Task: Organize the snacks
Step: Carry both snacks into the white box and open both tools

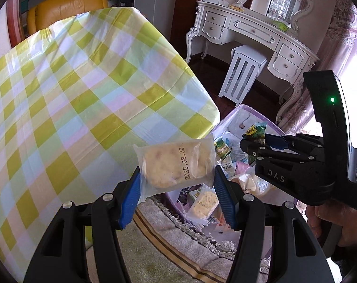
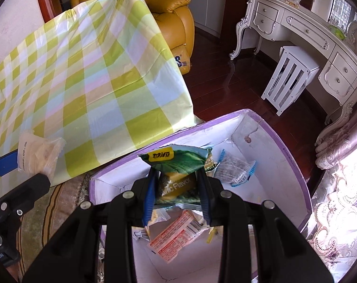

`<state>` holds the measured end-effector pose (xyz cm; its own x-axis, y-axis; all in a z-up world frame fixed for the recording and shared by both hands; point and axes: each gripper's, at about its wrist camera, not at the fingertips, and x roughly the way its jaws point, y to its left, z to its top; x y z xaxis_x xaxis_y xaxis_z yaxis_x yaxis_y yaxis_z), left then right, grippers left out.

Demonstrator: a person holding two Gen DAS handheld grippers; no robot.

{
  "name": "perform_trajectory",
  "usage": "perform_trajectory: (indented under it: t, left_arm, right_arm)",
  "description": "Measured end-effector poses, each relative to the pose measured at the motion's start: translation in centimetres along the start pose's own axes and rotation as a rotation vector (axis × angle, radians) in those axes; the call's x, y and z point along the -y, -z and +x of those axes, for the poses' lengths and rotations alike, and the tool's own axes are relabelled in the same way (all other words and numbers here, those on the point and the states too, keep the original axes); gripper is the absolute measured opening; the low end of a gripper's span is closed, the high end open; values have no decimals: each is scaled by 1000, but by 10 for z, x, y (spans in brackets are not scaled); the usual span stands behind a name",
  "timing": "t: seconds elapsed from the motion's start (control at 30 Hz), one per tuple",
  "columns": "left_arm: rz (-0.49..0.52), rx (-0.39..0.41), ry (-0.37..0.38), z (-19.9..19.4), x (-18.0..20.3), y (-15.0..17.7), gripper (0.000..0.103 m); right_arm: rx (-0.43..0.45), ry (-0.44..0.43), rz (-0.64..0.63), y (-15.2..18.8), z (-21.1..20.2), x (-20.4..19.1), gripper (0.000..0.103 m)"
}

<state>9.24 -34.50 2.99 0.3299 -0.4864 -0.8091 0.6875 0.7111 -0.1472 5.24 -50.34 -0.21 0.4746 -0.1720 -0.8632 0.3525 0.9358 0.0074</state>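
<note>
Two grippers each carry a snack above an open box on the floor, beside a table under a green and yellow checked cloth. From the left wrist view, the left gripper point(image 1: 177, 188) is clamped on a clear packet point(image 1: 174, 167) holding a round pale biscuit, with a printed date across its face; the blue pads point(image 1: 131, 200) press its two side edges and the packet stands upright, over the table's edge point(image 1: 197, 99) and the near side of the box. Behind and below it, the box point(image 1: 237, 115), white inside with a lilac rim, holds a jumble of other wrapped snacks, one a second biscuit packet point(image 1: 204, 204). To the right, the right gripper point(image 1: 250, 147), held by a hand point(image 1: 329, 221), pinches a green pouch point(image 1: 255, 133). From the right wrist view, the right gripper point(image 2: 177, 188) is closed on that green pouch point(image 2: 178, 165), which bears a yellow label and the word Flavor; it hangs directly over the box point(image 2: 293, 160), above a red and white wrapper point(image 2: 176, 235) and a blue-edged packet point(image 2: 237, 167). At the far left the left gripper point(image 2: 4, 162) shows with its biscuit packet point(image 2: 37, 155), over the cloth point(image 2: 84, 75). To do this step well, I judge that each snack should be carried clear of the box rim and table edge and lowered flat before the pads release, with like snacks grouped together. The thin film could slip or crumple, so a steady grip matters.
</note>
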Motion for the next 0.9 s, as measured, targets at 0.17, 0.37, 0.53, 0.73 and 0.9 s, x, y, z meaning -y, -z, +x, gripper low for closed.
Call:
perform_trajectory:
  t: [0.17,0.37,0.53,0.73,0.9]
  left_arm:
    - [21,-74,54,26,20,-1,58]
    - [47,-133,66,47,37,-4,58]
    - [43,-175,81,60,43,-5,59]
    - [2,-201,95,67,40,-9,68]
    - [-27,-182,82,61,35,-8,82]
  right_arm:
    - [-10,49,22,11,9,24,33]
    - [-18,91,40,21,18,42,33]
    - [-10,103,49,22,19,49,33]
    - [0,115,61,21,18,55,42]
    - [18,138,63,21,10,55,64]
